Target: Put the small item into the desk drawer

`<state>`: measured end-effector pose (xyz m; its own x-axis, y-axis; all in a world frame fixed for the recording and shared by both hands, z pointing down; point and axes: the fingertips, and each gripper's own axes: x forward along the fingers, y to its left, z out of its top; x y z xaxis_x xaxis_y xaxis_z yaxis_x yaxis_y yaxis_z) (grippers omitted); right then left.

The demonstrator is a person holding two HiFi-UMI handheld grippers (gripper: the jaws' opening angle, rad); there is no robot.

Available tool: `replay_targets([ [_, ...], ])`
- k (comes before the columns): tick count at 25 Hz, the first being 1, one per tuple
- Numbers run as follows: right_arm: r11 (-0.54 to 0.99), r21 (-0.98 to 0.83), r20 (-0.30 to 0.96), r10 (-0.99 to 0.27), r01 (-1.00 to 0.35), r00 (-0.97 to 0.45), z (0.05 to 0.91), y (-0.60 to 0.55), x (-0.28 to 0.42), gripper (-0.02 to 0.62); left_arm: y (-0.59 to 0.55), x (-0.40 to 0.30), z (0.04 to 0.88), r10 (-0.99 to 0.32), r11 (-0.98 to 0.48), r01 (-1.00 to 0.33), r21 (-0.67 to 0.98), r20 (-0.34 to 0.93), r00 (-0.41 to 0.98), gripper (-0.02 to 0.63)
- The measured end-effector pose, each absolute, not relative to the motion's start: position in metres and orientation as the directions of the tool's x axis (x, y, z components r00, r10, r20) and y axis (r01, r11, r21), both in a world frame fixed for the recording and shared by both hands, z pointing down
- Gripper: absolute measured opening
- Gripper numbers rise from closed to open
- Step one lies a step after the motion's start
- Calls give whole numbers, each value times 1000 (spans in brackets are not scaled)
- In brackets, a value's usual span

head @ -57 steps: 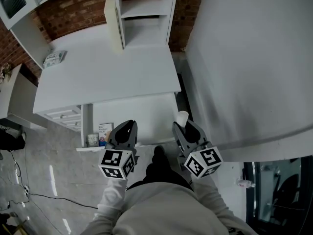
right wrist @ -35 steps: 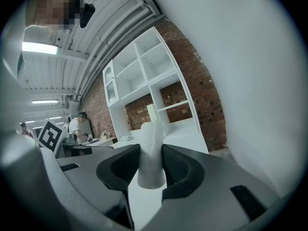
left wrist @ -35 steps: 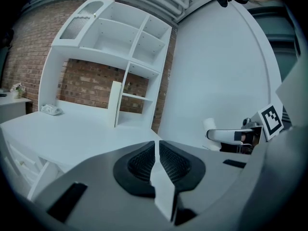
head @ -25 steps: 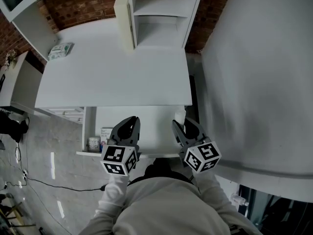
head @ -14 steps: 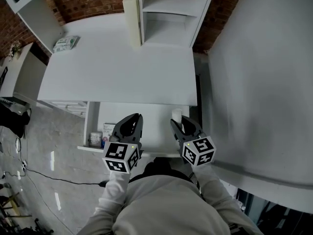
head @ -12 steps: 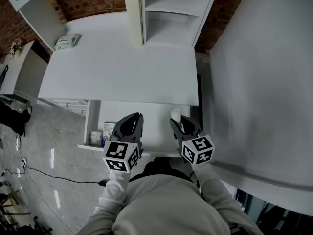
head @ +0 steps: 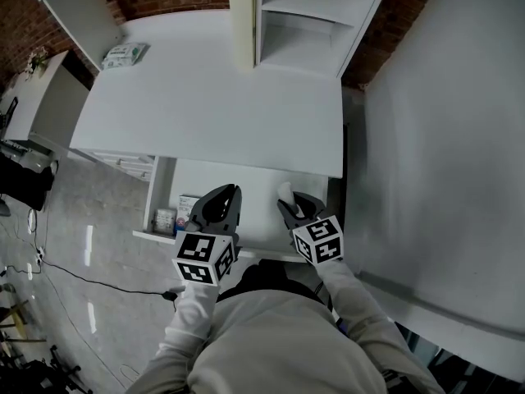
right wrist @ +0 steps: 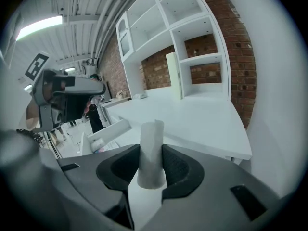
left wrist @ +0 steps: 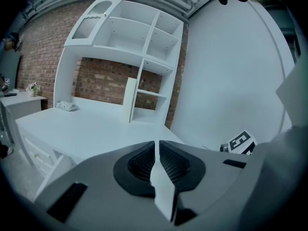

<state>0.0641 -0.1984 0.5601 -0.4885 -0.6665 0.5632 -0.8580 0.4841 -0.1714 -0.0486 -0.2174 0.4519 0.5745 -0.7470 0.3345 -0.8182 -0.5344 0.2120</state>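
Note:
The small item, a white roll (head: 285,192), stands upright between the pads of my right gripper (head: 291,206), which is shut on it over the right part of the open desk drawer (head: 246,189). In the right gripper view the roll (right wrist: 152,134) sticks up from my right gripper (right wrist: 151,153), with the drawer (right wrist: 113,131) ahead to the left. My left gripper (head: 220,208) hovers over the drawer's front left. Its jaws meet with nothing between them in the left gripper view (left wrist: 157,146).
A small box (head: 187,208) and a little jar (head: 165,219) lie in the drawer's left end. The white desktop (head: 213,105) carries a shelf unit (head: 303,15) at the back and a wipes pack (head: 125,54) far left. A white wall (head: 443,138) runs along the right.
My right gripper has sunk with the roll, lower over the drawer and a little leftward. The left gripper has stayed almost still. The head view has shifted slightly.

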Motion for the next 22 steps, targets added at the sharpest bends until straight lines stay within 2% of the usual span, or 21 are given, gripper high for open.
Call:
replay_targets([
  [14, 568, -125, 745, -488, -813, -455, 632, -199, 47, 160, -216, -60, 460, -759, -497, -840, 218, 359, 543, 41],
  [22, 609, -130, 807, -393, -783, -440, 656, -197, 39, 160, -216, -60, 461, -764, -481, -849, 219, 371, 528, 41],
])
